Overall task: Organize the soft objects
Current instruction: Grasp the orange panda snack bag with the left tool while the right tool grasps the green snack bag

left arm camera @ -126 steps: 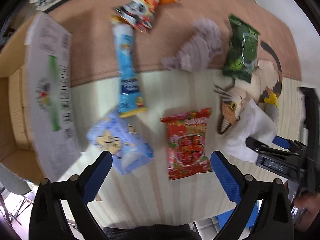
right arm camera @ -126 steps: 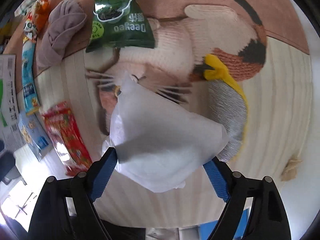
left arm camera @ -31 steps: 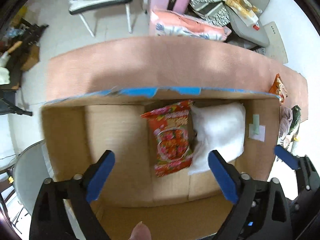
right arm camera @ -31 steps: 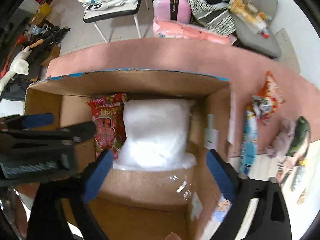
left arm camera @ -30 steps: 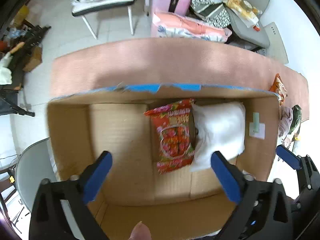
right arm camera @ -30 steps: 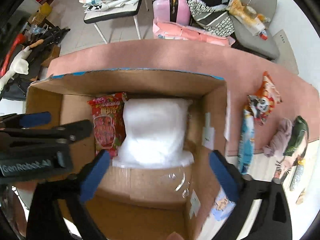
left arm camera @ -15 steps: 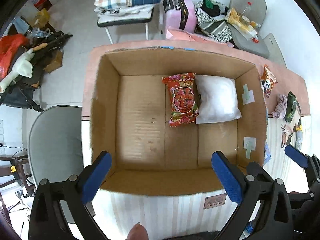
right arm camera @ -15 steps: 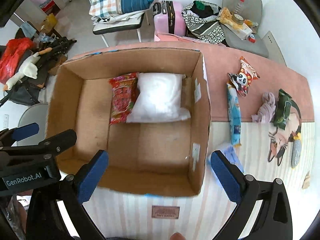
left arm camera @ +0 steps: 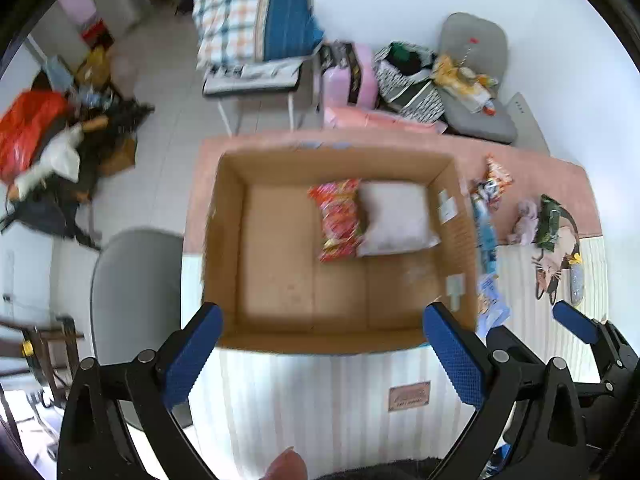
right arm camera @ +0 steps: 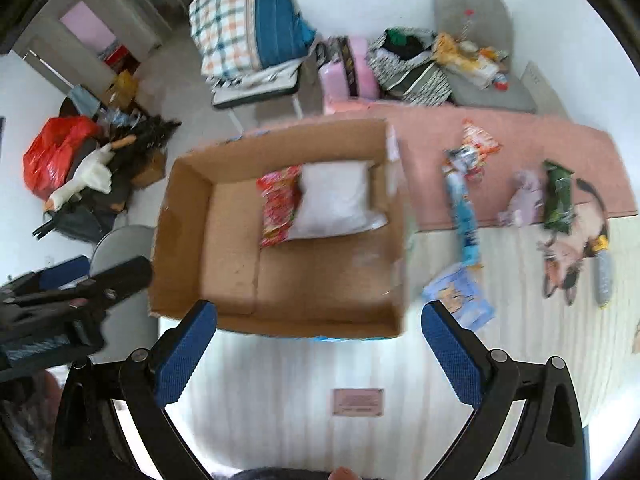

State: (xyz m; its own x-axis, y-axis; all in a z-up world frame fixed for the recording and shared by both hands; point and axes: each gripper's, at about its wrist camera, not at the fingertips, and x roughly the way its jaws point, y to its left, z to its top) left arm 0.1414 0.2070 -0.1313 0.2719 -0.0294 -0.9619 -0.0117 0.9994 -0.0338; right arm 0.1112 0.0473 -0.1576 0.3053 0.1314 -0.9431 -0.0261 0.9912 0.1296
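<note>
While both grippers hang high above the table, the open brown cardboard box [left arm camera: 280,280] sits at the table's left end, reaching from the near cream half onto the pink strip along the far edge. Inside it, against the far wall, a red printed snack bag [left arm camera: 338,218] lies touching a white soft pillow-like pack [left arm camera: 394,220] on its right; the rest of the box floor is bare cardboard.

The left gripper [left arm camera: 322,354] has its blue-padded fingers [left arm camera: 192,354] spread wide and released, holding nothing. The right gripper [right arm camera: 316,350] likewise has its fingers [right arm camera: 450,354] wide apart and empty. In the right wrist view the left gripper's black body shows at the left border.

To the right of the box, more soft things lie on the table. A long light-blue tube-shaped packet [right arm camera: 462,216] lies near the box's right wall, running from the pink strip onto the cream part. A pale-blue flat pouch [right arm camera: 460,294] lies below it, near the box's near-right corner. An orange-and-white snack bag [right arm camera: 474,148] sits on the pink strip beyond the tube's far end. Farther right are a crumpled mauve cloth [right arm camera: 522,200] and a dark green snack bag [right arm camera: 560,196], the bag overlapping a cat-shaped mat [right arm camera: 576,256].

Beyond the far edge, on the floor, stand a chair carrying a plaid bundle [right arm camera: 244,28], a pink suitcase [right arm camera: 346,72] and a grey seat cushion [right arm camera: 476,12].
</note>
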